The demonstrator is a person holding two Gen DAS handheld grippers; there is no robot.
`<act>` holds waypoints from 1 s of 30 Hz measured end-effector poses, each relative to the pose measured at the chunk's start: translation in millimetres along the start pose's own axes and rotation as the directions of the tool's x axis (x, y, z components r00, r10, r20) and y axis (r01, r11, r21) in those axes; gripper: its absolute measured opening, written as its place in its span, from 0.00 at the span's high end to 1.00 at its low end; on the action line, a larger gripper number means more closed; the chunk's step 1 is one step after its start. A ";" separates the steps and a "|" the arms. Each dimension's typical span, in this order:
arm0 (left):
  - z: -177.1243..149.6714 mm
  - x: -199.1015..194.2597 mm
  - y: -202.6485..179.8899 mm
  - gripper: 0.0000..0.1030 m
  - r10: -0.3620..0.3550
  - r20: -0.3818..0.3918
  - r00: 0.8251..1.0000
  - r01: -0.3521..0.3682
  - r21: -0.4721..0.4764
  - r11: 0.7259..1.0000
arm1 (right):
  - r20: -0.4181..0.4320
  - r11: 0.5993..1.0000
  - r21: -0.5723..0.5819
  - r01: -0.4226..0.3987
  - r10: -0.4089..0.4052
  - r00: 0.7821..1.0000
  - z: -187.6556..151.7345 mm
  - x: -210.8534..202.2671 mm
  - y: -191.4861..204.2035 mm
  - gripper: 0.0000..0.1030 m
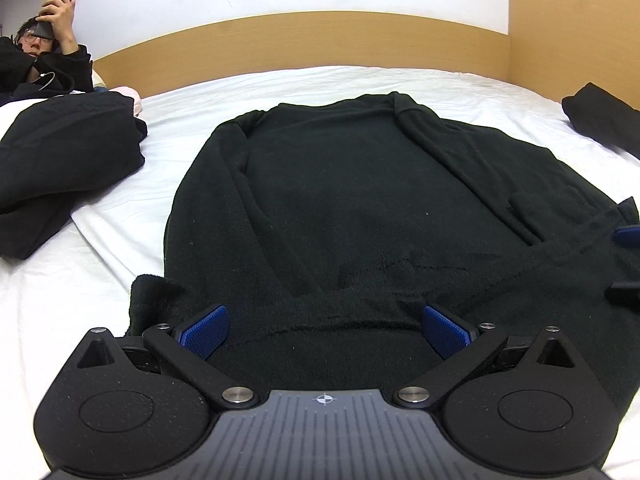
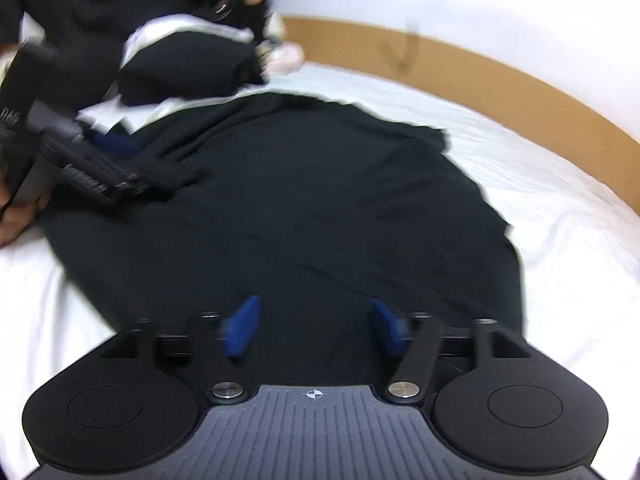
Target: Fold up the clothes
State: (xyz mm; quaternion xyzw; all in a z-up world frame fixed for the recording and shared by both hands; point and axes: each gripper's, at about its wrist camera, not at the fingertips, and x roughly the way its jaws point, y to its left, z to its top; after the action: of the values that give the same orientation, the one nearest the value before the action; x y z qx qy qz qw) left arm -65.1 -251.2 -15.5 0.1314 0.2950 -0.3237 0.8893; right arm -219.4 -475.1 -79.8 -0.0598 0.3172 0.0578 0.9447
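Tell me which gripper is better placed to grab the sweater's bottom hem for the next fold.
Probably left: the left gripper is open with the black sweater's hem between its fingers; the right gripper view is motion-blurred.

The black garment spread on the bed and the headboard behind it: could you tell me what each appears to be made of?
The black garment looks like a soft knit or fleece: matte, slightly fuzzy, flecked with lint, with visible stitched seams. The headboard looks like light wood or wood-look laminate: smooth, even tan with faint grain; which of the two cannot be told.
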 end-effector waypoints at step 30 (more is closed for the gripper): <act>17.2 -32.0 -83.9 0.01 -0.059 0.091 0.994 0.037 0.228 0.973 | 0.106 0.954 0.215 -0.210 0.191 0.976 -4.4 15.7 -28.8 0.24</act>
State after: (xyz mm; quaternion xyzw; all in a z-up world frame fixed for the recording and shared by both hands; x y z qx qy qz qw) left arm -132.1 -306.0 14.0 0.2085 0.2156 -0.3825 0.8739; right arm -205.3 -503.0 -90.6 0.0826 0.2862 0.1195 0.9471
